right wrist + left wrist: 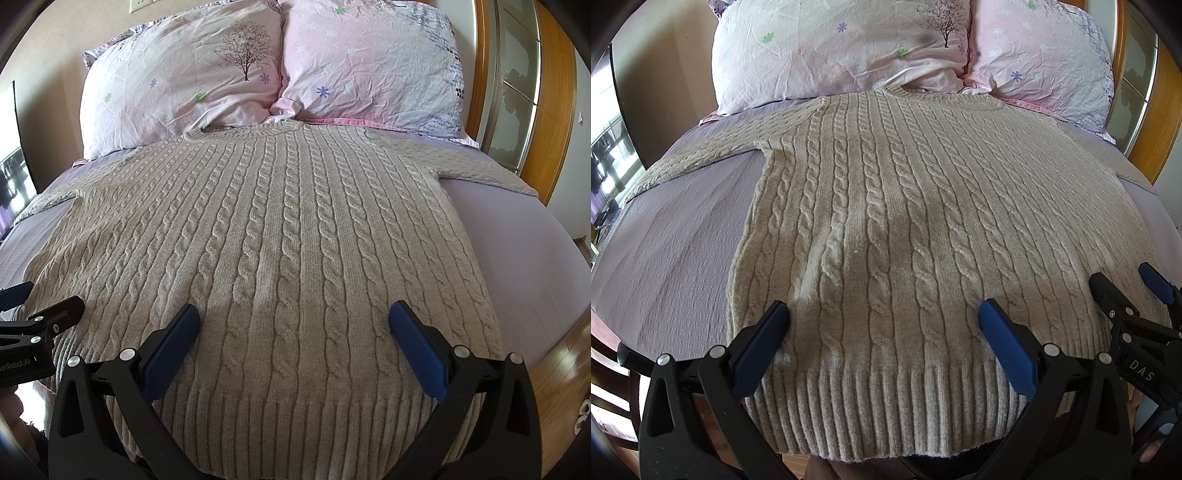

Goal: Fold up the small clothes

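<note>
A beige cable-knit sweater lies flat on the bed, collar toward the pillows, sleeves spread to both sides, ribbed hem at the near edge. It also fills the right wrist view. My left gripper is open and empty, hovering over the hem's left half. My right gripper is open and empty over the hem's right half. The right gripper shows at the right edge of the left wrist view. The left gripper shows at the left edge of the right wrist view.
The lavender bedsheet covers the bed. Two pink flowered pillows lean at the head. A wooden frame with glass panels stands at the right. Wood floor shows beside the bed.
</note>
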`<state>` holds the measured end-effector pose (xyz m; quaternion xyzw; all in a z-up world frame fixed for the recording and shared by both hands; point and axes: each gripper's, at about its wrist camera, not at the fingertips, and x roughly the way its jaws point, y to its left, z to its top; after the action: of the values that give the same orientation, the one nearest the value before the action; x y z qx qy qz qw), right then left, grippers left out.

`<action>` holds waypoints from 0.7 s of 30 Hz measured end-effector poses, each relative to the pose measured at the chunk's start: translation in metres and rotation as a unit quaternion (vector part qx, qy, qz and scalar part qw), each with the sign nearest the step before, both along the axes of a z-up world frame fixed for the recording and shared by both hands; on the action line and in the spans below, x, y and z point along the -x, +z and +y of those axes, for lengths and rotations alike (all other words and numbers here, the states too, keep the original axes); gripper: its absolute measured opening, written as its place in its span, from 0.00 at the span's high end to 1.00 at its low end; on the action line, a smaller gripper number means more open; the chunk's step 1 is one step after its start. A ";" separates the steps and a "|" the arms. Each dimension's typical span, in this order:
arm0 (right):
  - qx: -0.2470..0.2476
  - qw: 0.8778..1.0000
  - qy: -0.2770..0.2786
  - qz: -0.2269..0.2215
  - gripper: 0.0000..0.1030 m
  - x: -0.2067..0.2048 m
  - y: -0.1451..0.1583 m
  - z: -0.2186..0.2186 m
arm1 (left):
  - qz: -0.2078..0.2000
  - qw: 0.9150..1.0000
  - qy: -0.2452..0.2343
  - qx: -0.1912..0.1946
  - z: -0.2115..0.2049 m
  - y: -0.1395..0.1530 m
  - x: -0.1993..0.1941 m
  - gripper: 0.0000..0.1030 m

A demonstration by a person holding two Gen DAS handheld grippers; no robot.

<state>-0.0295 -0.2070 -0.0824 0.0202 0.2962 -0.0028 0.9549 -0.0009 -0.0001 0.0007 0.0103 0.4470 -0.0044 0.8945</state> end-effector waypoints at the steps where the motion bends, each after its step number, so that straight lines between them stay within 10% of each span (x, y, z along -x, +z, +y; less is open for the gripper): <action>1: 0.000 1.000 0.004 -0.006 0.01 -0.001 0.003 -0.001 | -0.002 1.000 0.000 0.000 0.000 0.000 0.000 0.02; 8: -0.061 0.995 0.074 -0.032 0.01 -0.013 0.030 -0.051 | -0.009 1.000 -0.017 0.000 0.004 0.009 -0.003 0.02; 15: -0.180 0.978 -0.097 -0.029 0.01 -0.090 0.094 -0.229 | -0.075 0.995 -0.044 0.050 0.019 0.038 -0.030 0.02; 21: -0.261 0.920 -0.293 0.013 0.54 -0.171 0.072 -0.383 | -0.138 0.977 -0.070 0.144 0.049 0.063 -0.069 0.02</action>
<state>0.1416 -0.5901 -0.0103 0.3545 0.2798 -0.2052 0.8683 0.0678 0.0490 0.0636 -0.0866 0.3117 -0.1299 0.9373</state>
